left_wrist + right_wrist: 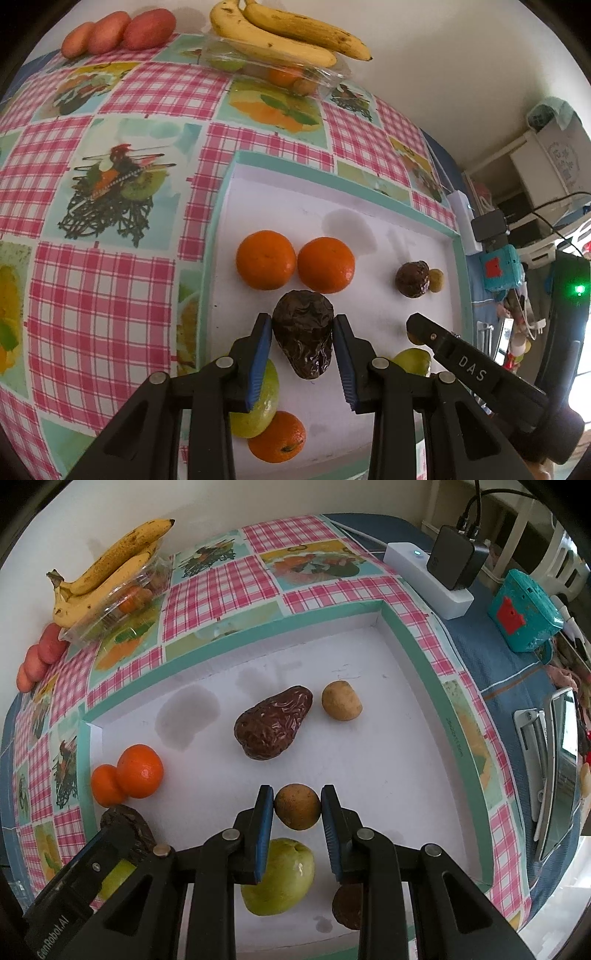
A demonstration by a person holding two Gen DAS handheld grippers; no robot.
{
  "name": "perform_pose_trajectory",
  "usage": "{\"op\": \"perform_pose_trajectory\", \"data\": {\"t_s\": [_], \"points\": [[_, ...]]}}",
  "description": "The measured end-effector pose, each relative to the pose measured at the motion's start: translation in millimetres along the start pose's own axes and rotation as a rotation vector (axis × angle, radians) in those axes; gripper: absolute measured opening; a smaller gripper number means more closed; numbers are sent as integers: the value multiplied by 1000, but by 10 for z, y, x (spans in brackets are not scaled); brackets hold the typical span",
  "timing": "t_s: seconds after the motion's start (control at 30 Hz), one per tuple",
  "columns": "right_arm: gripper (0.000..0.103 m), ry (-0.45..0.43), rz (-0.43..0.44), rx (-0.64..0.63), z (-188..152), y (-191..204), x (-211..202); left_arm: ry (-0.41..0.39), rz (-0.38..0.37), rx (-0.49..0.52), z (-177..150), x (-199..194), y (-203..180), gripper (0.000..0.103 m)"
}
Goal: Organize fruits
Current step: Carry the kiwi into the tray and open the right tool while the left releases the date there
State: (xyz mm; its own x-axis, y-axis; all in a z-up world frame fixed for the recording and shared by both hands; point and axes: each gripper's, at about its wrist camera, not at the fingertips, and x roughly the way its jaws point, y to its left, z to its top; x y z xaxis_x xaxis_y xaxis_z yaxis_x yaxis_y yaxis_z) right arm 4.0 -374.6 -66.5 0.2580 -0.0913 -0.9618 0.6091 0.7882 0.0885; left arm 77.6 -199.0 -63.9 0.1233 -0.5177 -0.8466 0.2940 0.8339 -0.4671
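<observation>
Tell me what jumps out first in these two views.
The left tool closes around a dark wrinkled fruit in the white tray, just below two bright oranges. The right tool grips a small brown round fruit above a green apple. Spotted bananas lie at the tablecloth's far edge.

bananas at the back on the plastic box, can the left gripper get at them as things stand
Probably not right away. The left gripper already has a dark wrinkled fruit between its fingers, so it would need to set that down. Otherwise the tablecloth toward the bananas looks free.
</observation>
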Motion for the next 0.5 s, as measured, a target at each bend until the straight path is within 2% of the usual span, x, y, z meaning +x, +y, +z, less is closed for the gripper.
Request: {"op": "perform_pose_trajectory", "data": {"t_s": [0.13, 0.3, 0.5], "points": [[28, -3, -3, -7, 0, 20, -11, 5, 5, -14, 14, 3, 46, 36], [37, -9, -8, -14, 15, 24, -15, 3, 7, -8, 27, -24, 33, 37], [40, -33, -8, -19, 31, 36, -97, -8, 7, 11, 55, -87, -5, 38]]}}
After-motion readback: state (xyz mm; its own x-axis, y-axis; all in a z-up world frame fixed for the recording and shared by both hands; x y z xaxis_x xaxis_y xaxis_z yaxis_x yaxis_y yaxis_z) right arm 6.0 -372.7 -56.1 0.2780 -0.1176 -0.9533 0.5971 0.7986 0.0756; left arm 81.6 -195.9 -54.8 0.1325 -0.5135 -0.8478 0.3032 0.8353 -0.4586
